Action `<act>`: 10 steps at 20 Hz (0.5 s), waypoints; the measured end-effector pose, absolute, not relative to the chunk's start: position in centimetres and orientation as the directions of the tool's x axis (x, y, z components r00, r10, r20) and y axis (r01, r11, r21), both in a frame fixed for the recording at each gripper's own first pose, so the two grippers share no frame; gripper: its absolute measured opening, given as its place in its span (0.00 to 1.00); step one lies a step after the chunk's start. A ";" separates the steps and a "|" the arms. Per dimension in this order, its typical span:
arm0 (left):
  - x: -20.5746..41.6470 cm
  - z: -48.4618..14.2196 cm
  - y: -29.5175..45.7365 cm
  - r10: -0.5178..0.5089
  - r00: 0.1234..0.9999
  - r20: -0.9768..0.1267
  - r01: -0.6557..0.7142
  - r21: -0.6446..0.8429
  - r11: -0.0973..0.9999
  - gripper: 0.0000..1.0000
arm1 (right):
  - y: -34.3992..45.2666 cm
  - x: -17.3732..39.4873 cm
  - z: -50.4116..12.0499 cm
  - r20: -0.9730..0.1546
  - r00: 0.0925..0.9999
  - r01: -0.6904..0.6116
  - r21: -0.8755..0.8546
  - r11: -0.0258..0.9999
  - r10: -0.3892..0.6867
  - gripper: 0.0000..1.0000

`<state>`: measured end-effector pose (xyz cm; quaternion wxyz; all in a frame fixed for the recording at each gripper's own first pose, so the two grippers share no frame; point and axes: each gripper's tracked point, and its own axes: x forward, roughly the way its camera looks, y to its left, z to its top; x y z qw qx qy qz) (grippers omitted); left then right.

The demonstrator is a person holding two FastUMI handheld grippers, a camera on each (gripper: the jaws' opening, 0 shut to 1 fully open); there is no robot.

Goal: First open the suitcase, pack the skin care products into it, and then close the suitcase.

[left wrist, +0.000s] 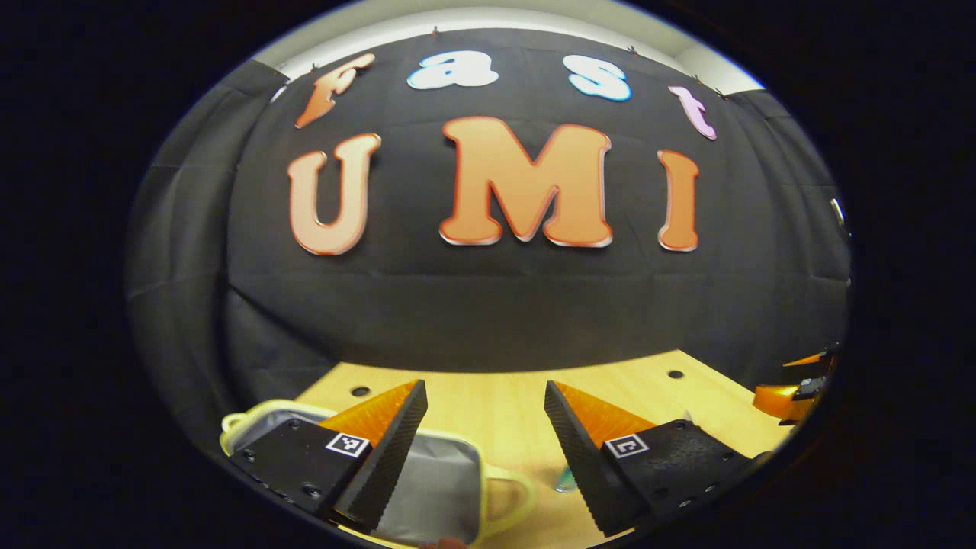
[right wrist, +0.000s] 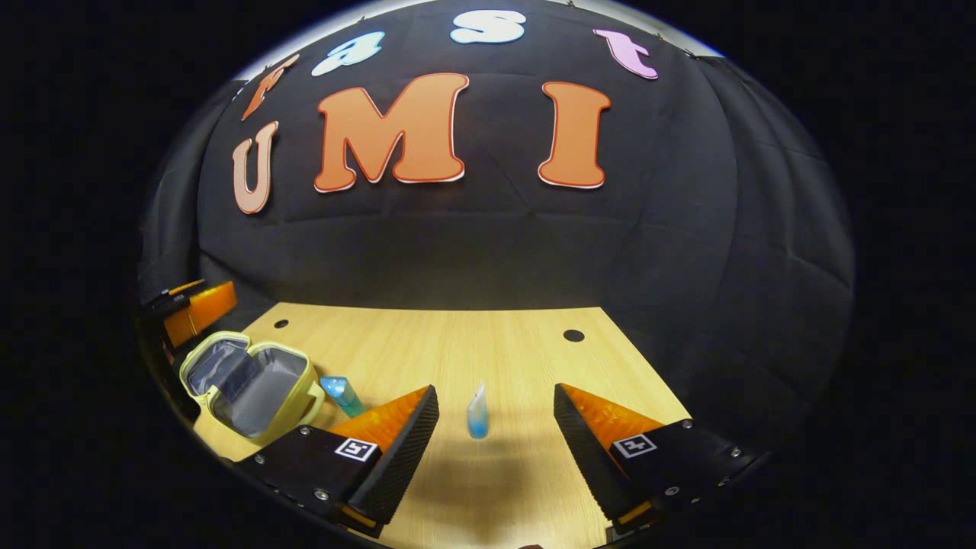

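Currently, the left tool (left wrist: 486, 415) is being held wide apart above the counter (left wrist: 503, 412), with nothing gripped between its fingers and nothing being touched by them. Below its own left finger, the suitcase (left wrist: 435, 488), a small pale-yellow soft case with a grey lining, is being shown lying open on the counter, its looped handle facing toward the middle of the counter. A small part of a bluish bottle is being glimpsed just beside the inner edge of the tool's right finger, too little of it for its pose to be told. At the far right edge of the left gripper view, part of the right tool is being seen.

The right tool (right wrist: 496, 415) is likewise being held wide apart, and nothing is being gripped or touched by it. Between its fingers but farther off, a small tube (right wrist: 477, 415) with a clear top and a blue lower half is being seen standing upright on the counter, its long axis vertical and its narrow end pointing up. Nearer the suitcase, a blue bottle (right wrist: 342, 394) is being shown leaning, its long axis tilted, just beside the handle; whether the two are touching cannot be told. In the right gripper view the suitcase is being seen lying open at the counter's left edge, both lined halves facing upward, with part of the left tool just behind it.
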<state>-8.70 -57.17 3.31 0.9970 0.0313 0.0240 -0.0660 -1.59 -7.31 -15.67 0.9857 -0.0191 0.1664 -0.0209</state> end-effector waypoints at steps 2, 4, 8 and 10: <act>-8.8 0.0 -60.2 -0.173 0.979 -0.108 0.180 0.064 0.982 0.96 | -8.3 -1.8 -16.3 -0.345 0.936 0.051 -0.052 0.997 -0.066 0.96; -8.6 -3.5 -62.2 -0.194 0.969 -0.153 0.208 0.083 0.975 0.96 | -9.3 -2.0 -17.0 -0.363 0.928 0.071 -0.052 0.996 -0.085 0.96; -7.4 -8.7 -65.5 -0.215 0.950 -0.225 0.240 0.091 0.967 0.96 | -10.8 -2.4 -18.3 -0.393 0.912 0.101 -0.062 0.993 -0.117 0.97; -6.4 -11.2 -66.4 -0.212 0.941 -0.264 0.246 0.105 0.964 0.96 | -11.4 -2.7 -18.7 -0.402 0.906 0.111 -0.074 0.991 -0.131 0.97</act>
